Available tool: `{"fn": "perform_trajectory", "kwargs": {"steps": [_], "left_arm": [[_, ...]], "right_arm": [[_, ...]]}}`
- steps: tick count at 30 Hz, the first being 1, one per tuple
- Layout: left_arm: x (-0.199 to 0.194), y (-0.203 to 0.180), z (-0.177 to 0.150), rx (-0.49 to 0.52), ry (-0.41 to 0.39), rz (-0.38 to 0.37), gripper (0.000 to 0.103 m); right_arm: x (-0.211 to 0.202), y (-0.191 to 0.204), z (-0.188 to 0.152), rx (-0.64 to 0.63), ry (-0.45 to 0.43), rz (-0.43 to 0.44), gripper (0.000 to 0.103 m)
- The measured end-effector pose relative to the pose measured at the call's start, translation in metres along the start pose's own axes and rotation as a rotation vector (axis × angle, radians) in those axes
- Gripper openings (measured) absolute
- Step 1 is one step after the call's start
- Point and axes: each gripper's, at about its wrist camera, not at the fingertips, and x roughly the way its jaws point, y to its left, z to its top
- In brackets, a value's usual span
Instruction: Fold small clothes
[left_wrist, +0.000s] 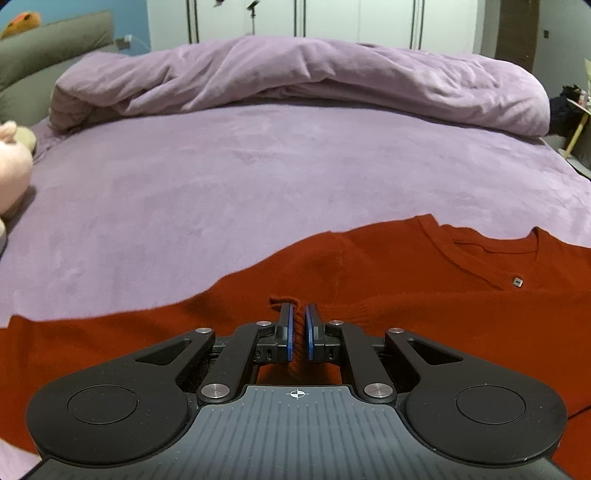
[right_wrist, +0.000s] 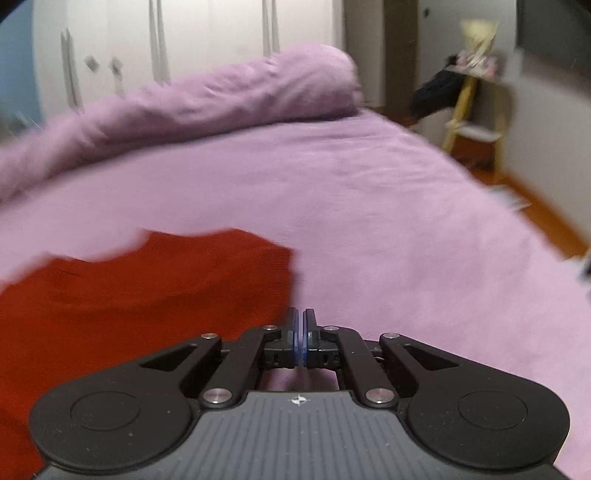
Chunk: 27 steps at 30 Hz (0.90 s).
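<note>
The rust-red knit sweater (left_wrist: 369, 280) lies flat on the lilac bedsheet (left_wrist: 221, 177). The left gripper (left_wrist: 299, 325) clamps its fabric; the right gripper (right_wrist: 300, 328), pinched together empty, sits just right of its edge.

We see even, soft indoor light with faint shadows. The left wrist view is sharp: the purple bed (left_wrist: 258, 177) and red garment (left_wrist: 406, 280) show clear texture. The right wrist view is smeared by motion blur, worst on the wardrobe doors (right_wrist: 166, 48) and the garment's edge. Both views bulge fisheye-fashion, with dark corners.
</note>
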Motion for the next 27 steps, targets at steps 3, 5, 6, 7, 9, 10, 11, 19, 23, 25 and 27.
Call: {"fn": "perform_trajectory", "kwargs": {"steps": [3, 5, 6, 7, 9, 10, 11, 19, 23, 25, 27], "left_arm": [[-0.002, 0.002, -0.004, -0.002, 0.004, -0.004, 0.009], [-0.002, 0.0, -0.006, 0.02, 0.005, 0.002, 0.009], [-0.002, 0.0, -0.006, 0.025, 0.009, 0.004, 0.009], [-0.002, 0.0, -0.007, 0.021, 0.011, 0.003, 0.009], [-0.003, 0.0, -0.007, 0.012, 0.013, -0.006, 0.009], [-0.004, -0.001, -0.007, 0.012, 0.011, -0.007, 0.009], [-0.004, -0.001, -0.008, 0.018, 0.011, -0.004, 0.009], [-0.003, -0.009, -0.009, 0.039, -0.008, -0.016, 0.009], [-0.009, -0.016, -0.007, 0.037, -0.033, -0.05, 0.009], [-0.007, -0.023, -0.008, 0.061, -0.035, -0.055, 0.009], [0.002, -0.027, -0.01, 0.075, -0.008, -0.044, 0.01]], "right_arm": [[-0.028, 0.0, -0.018, 0.071, 0.0, 0.127, 0.041], [-0.032, 0.004, -0.029, 0.054, 0.018, 0.12, 0.042], [-0.028, 0.01, -0.03, 0.023, 0.022, 0.096, 0.042], [-0.024, 0.015, -0.028, -0.004, 0.02, 0.06, 0.042], [-0.012, 0.026, -0.02, -0.06, 0.009, 0.025, 0.042], [-0.004, 0.032, -0.017, -0.083, 0.009, 0.002, 0.041], [0.005, 0.037, -0.014, -0.11, 0.015, -0.03, 0.041], [0.039, 0.053, -0.018, -0.287, 0.031, -0.146, 0.01], [0.045, 0.053, -0.022, -0.38, -0.014, -0.251, 0.003], [0.052, 0.044, -0.021, -0.366, -0.008, -0.298, 0.003], [0.054, 0.036, -0.017, -0.34, -0.002, -0.299, 0.003]]}}
